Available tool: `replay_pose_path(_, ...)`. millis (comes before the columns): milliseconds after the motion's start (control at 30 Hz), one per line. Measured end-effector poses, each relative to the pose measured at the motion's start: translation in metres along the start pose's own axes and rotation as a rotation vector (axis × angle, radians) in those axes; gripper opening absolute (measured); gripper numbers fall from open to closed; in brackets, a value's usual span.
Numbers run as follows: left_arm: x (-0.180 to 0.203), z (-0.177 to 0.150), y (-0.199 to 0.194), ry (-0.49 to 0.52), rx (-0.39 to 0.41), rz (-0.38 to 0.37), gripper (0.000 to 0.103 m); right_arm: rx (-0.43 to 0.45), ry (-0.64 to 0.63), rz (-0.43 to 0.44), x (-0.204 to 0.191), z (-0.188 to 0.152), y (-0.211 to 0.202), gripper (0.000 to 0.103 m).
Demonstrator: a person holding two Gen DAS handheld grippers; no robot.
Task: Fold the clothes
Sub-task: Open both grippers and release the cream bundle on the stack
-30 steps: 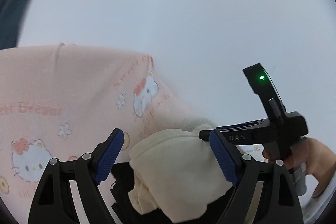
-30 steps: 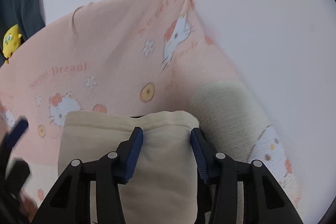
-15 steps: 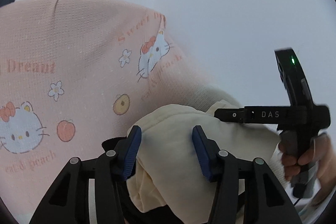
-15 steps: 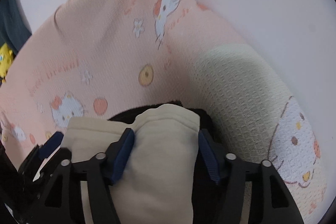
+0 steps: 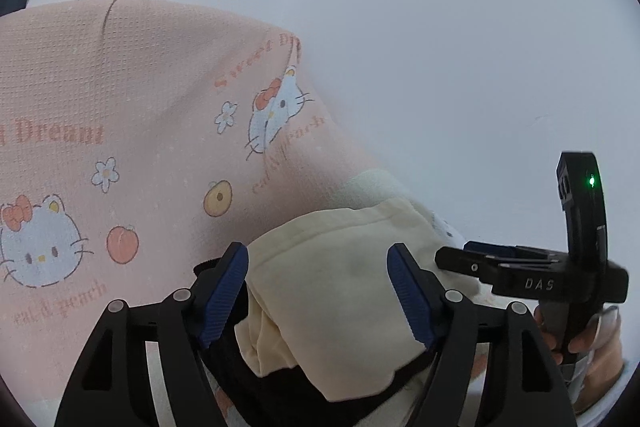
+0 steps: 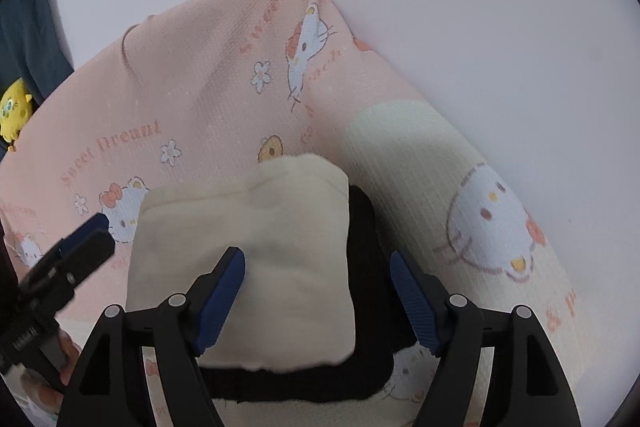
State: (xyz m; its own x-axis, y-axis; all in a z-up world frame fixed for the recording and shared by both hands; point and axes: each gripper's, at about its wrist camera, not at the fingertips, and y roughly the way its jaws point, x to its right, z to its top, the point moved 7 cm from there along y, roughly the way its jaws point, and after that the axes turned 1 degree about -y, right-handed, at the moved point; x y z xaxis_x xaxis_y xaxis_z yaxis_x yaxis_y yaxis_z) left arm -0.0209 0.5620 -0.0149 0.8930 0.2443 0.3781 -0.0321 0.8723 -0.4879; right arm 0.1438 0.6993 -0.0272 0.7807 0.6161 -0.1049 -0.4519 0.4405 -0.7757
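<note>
I've got both grippers over a folded cream garment (image 6: 256,251) that sits on a black garment (image 6: 368,307), both on a pink cartoon-cat blanket (image 5: 132,99) spread over a white table (image 5: 440,27).

L gripper (image 5: 318,291): jaws spread wide, nothing pinched. The cream bundle lies between and just ahead of the pads, its top edge curling away from me, black cloth showing under it near the left finger.

R gripper (image 6: 318,301): also spread wide, holding nothing. The cream piece is ahead and mostly toward its left finger; the black garment shows ahead toward the right finger and under the cream one's near edge. In the L view the R gripper comes in from the right, tip at the cream bundle's right edge; can't tell if it touches.

Step, my guess: the cream piece already looks folded into a compact rectangle and parked on the black one. Fits either a fold just released w/ both jaws let go, or a re-approach to tighten or shift the bundle. Can't settle which.

Next move, either way: whichever edge I take needs all layers between the pads, not just the top one, and must keep clear of the black cloth below. Soft, thick fabric, so it'll slump if pinched shallow
</note>
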Motion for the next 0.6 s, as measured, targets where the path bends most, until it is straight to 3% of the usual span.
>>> replay_pose_path(100,0.005,-0.004,-0.017,0.032,0.024,0.027,0.084,0.039,0.007,-0.005,-0.003,-0.009,-0.015,0.075)
replay_pose_path(200,0.01,-0.012,-0.034,0.079,0.037,0.051,0.085,0.091,0.022,-0.034,-0.01,-0.02,-0.032,0.078)
replay_pose_path(267,0.013,-0.02,-0.043,0.108,0.035,0.073,0.085,0.142,0.015,-0.057,-0.017,-0.029,-0.047,0.088)
replay_pose_path(367,0.018,-0.03,-0.057,0.151,0.032,0.105,0.085,0.205,-0.001,-0.077,-0.031,-0.042,-0.065,0.093)
replay_pose_path(600,0.023,-0.065,-0.09,0.208,0.002,0.13,0.085,0.247,0.048,-0.056,-0.062,-0.082,-0.093,0.101)
